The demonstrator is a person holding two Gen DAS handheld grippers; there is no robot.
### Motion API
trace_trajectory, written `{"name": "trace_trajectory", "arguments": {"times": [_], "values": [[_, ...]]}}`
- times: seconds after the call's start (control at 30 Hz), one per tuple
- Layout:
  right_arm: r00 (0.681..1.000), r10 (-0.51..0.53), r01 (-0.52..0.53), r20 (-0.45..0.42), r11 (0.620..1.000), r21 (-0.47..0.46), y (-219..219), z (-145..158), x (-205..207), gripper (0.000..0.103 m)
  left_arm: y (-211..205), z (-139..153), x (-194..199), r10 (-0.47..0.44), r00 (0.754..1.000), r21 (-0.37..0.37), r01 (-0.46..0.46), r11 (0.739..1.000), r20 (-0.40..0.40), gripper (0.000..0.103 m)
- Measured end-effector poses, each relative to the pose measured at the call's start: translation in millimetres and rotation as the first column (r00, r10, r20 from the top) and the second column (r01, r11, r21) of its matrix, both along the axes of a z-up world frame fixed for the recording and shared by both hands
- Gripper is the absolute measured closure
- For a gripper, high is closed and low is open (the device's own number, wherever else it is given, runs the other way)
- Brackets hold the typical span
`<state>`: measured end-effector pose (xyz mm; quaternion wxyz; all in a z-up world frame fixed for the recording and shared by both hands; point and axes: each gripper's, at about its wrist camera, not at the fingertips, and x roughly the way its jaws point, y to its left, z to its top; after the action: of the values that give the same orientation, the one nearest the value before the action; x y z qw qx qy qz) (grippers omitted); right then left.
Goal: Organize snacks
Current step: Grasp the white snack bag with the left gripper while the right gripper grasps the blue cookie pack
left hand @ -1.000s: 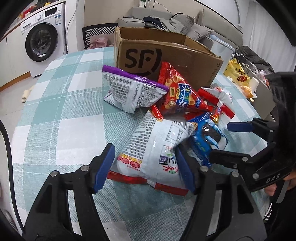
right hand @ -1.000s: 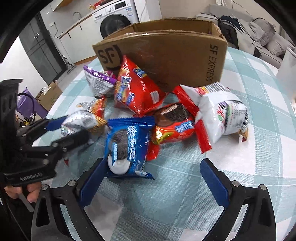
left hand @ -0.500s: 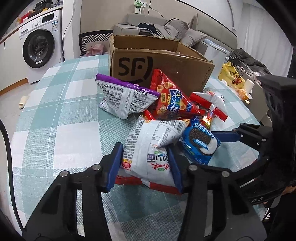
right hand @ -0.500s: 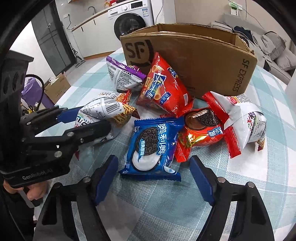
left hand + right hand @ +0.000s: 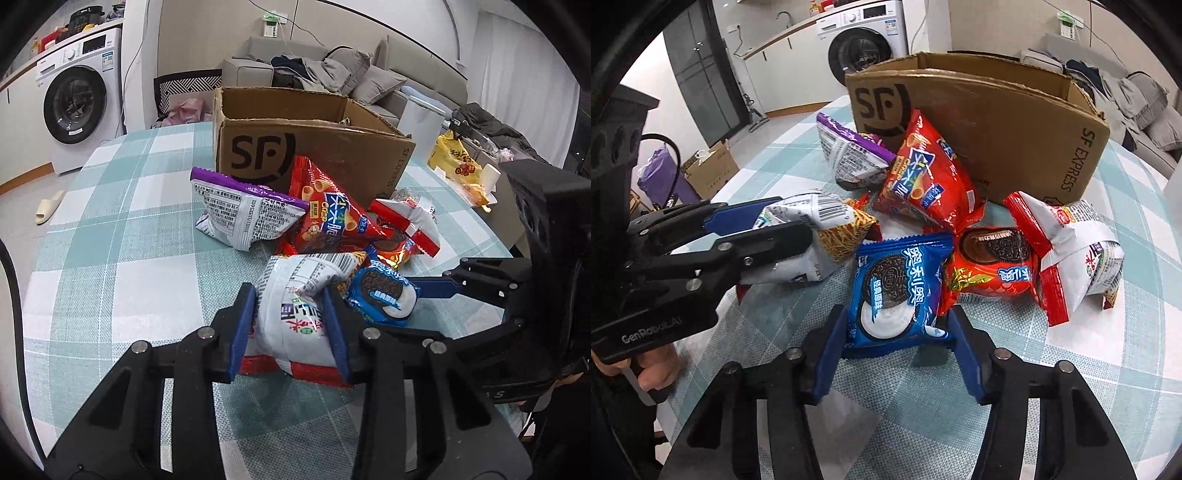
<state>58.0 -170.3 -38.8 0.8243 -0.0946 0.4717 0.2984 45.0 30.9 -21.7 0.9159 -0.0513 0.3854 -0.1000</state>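
Your left gripper (image 5: 290, 325) was clamped on the white snack bag (image 5: 295, 314), pads pressing both its sides | your right gripper (image 5: 897, 354) bracketed the blue Oreo pack (image 5: 897, 288), fingers at its edges; contact unclear | both packs lay on the checked tablecloth (image 5: 1071, 387) before the SF box (image 5: 997, 136)

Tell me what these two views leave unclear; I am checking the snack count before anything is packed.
- Inside of the cardboard box: both views, its front wall hides the contents.
- Lower edge of the white noodle-snack bag: left wrist view, left gripper jaws cover it.
- Red Oreo pack: left wrist view shows a sliver, behind the blue Oreo pack.
- Right gripper: contact with the pack is uncertain.
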Motion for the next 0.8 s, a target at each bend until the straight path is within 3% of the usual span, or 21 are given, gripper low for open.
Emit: {"name": "trace_trajectory", "arguments": {"times": [0.17,0.2,0.23,0.8], "values": [[1.0,0.023,-0.023,-0.005,0.999,0.036,-8.1,6.1,-0.8,0.058,0.4,0.3,-0.7,0.001,1.0,-0.001,-0.001,1.0,0.005,0.07],[1.0,0.026,-0.025,-0.005,0.999,0.047,-10.4,8.1,-1.0,0.067,1.1,0.5,-0.8,0.003,1.0,-0.002,-0.003,1.0,0.005,0.07],[1.0,0.024,-0.023,-0.004,0.998,0.053,-13.0,10.5,-1.4,0.068,2.1,1.1,-0.9,0.004,1.0,-0.005,-0.004,1.0,0.006,0.07],[0.998,0.055,-0.055,-0.001,0.995,0.084,-30.7,25.2,-3.4,0.072,10.6,11.2,-4.5,0.001,1.0,-0.032,0.0,0.999,0.013,0.076]]}}
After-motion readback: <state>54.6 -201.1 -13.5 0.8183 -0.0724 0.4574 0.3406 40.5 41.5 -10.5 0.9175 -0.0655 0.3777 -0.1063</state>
